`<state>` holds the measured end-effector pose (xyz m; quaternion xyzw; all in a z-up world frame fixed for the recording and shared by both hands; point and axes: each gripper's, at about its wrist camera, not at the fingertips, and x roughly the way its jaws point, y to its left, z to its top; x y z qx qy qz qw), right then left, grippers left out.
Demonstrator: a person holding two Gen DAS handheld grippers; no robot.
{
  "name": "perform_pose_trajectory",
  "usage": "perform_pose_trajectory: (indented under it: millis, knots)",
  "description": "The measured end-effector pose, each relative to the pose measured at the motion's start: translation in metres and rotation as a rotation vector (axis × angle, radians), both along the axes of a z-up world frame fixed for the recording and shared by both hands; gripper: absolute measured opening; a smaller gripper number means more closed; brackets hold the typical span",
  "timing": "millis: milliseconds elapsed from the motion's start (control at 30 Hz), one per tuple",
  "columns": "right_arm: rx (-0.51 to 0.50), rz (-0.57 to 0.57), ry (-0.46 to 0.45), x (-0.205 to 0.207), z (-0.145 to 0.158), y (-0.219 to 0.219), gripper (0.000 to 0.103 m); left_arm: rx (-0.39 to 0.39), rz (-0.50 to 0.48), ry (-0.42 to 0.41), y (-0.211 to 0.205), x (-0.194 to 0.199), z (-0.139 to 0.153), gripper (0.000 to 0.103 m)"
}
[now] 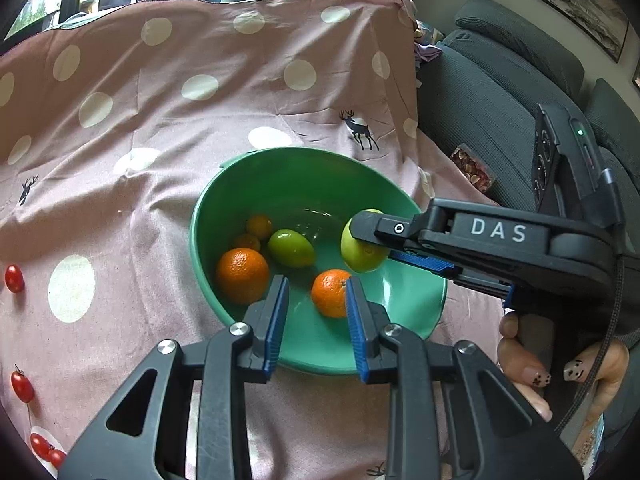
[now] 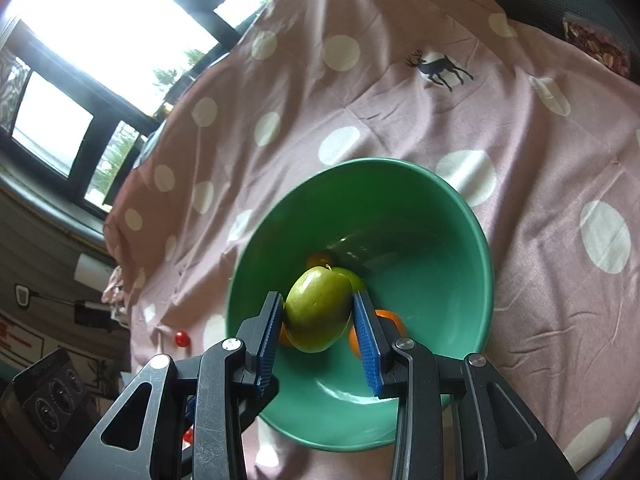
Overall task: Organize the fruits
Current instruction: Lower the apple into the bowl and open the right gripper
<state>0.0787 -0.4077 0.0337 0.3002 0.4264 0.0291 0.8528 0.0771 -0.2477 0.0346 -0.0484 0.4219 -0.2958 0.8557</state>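
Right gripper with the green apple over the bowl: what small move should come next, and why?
Probably lower a little and open the jaws. The right gripper is shut on the green apple, held above the green bowl, which already has oranges and a lime-like fruit in it. The bare floor of the bowl lies just below, so a short drop should land it safely.

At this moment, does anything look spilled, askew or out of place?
Nothing is spilled or damaged. The only strays are cherry tomatoes lying loose on the tablecloth, outside the green bowl where the other fruit sits. The right gripper holds a green apple over that bowl.
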Motion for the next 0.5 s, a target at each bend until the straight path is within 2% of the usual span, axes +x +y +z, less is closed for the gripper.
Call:
perform_pose_trajectory:
  millis: [133,267,333,400,467,500]
  knots:
    - [-0.069,-0.021,0.045,0.005,-0.005,0.003,0.037,0.010,0.030,0.003,0.012,-0.002,-0.001,0.027]
    - [-0.201,-0.055,0.086,0.008,-0.006,0.009,0.037,0.018,0.084,0.008,0.036,-0.003,0.000,0.031]
    - [-0.233,-0.074,0.088,0.008,-0.005,0.009,0.037,0.044,0.121,0.010,0.051,-0.004,-0.001,0.035]
    - [-0.246,-0.084,0.088,0.007,-0.004,0.008,0.039,0.073,0.170,0.006,0.072,-0.006,0.000,0.048]
    - [-0.236,-0.089,0.080,0.005,-0.003,0.008,0.049,0.092,0.233,0.003,0.098,-0.007,0.001,0.055]
    - [-0.226,-0.085,0.068,0.004,-0.001,0.009,0.050,0.102,0.268,0.006,0.113,-0.007,0.002,0.058]
